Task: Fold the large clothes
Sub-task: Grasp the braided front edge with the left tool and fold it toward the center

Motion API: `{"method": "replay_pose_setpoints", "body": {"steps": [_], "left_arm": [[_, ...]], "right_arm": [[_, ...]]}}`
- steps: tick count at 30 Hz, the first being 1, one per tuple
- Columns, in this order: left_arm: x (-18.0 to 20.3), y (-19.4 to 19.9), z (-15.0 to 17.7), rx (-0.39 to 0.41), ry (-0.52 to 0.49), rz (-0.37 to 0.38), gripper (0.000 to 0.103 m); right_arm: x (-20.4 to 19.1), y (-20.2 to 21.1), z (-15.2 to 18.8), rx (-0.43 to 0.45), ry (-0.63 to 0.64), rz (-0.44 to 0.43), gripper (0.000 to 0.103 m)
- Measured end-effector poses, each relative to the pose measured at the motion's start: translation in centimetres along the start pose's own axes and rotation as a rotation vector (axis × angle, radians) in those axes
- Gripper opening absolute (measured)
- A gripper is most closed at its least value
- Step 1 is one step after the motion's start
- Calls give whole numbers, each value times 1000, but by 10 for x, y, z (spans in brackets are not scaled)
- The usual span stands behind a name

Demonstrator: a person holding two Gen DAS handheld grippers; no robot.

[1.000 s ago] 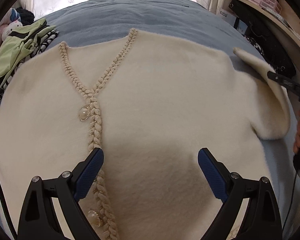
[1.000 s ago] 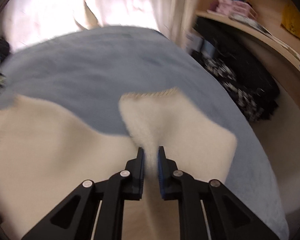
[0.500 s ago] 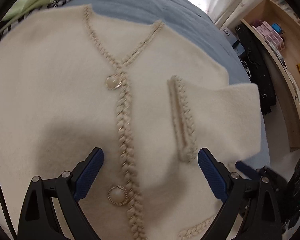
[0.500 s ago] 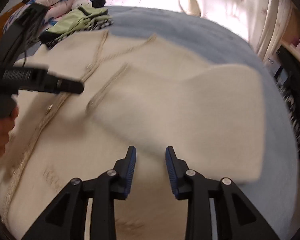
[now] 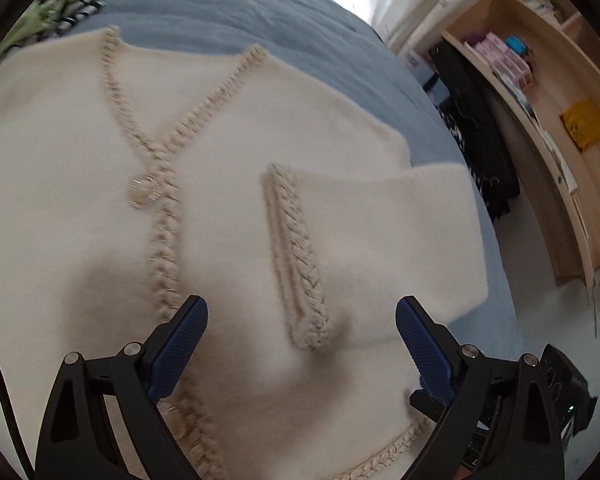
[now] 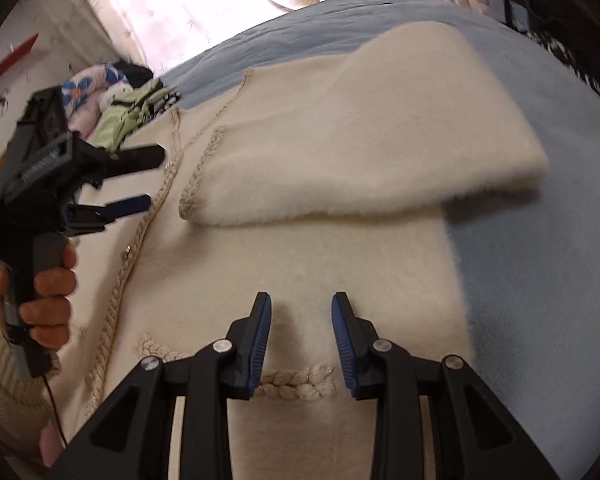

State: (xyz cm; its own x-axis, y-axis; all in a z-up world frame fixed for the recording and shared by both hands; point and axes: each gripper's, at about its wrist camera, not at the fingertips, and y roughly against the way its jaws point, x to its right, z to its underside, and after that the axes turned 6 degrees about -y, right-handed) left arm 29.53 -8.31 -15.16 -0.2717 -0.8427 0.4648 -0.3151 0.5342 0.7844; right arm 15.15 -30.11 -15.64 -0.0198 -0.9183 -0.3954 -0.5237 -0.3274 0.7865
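Sleeve (image 6: pixel 360 132) now folded across cardigan (image 5: pixel 60 168) chest; my right gripper (image 6: pixel 301 344) just released it, jaws parted, empty. Left gripper (image 5: pixel 300 344) spread wide, nearer unfolded left side.

Room setting. A bed with a blue cover (image 5: pixel 228 12) stands before bright white curtains (image 6: pixel 188 4). A light wooden shelf unit (image 5: pixel 548 128) holding small boxes lines one side above a pale floor (image 5: pixel 540 308); dark bags (image 5: pixel 480 136) rest at its base.
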Motion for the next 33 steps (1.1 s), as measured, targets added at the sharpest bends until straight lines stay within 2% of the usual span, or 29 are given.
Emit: {"method": "replay_pose_setpoints", "body": {"steps": [1, 3, 8, 9, 10, 11, 12, 13, 17, 21, 23, 25, 26, 30, 33], "left_arm": [[1, -5, -1, -18, -1, 7, 89], [4, -17, -1, -41, -13, 7, 88], [19, -34, -7, -34, -74, -8, 88], [23, -36, -10, -33, -85, -12, 77], [28, -39, -12, -34, -104, -17, 54], [33, -43, -14, -48, -122, -36, 43], [34, -46, -14, -59, -131, -59, 25], [39, -50, -17, -68, -147, -79, 14], [61, -40, -28, -39, -210, -142, 13], [86, 5, -55, 56, -242, -148, 13], [102, 37, -75, 122, -268, -151, 13], [114, 64, -91, 174, -295, -155, 13], [121, 77, -99, 195, -308, -161, 13], [143, 112, -124, 262, -347, -188, 13], [145, 126, -133, 291, -354, -215, 13]], "right_arm": [[1, -1, 1, 4, -5, -4, 31], [2, -3, 3, 10, -12, -13, 31], [2, -9, 2, 12, -22, -23, 31], [2, -9, 1, 12, -26, -27, 31], [5, -7, 3, 13, -29, -31, 31], [8, -5, 4, 13, -32, -33, 32], [10, -3, 6, 15, -33, -35, 32], [12, -2, 7, 15, -34, -36, 31], [14, 0, 8, 15, -39, -42, 31], [22, 12, 2, 23, -85, -42, 31], [32, 26, -6, 75, -132, -24, 39], [48, 39, -16, 144, -206, 20, 69], [57, 40, -22, 167, -246, 49, 74], [77, 20, -49, 133, -318, 73, 76], [72, 0, -71, 113, -276, 135, 75]]}}
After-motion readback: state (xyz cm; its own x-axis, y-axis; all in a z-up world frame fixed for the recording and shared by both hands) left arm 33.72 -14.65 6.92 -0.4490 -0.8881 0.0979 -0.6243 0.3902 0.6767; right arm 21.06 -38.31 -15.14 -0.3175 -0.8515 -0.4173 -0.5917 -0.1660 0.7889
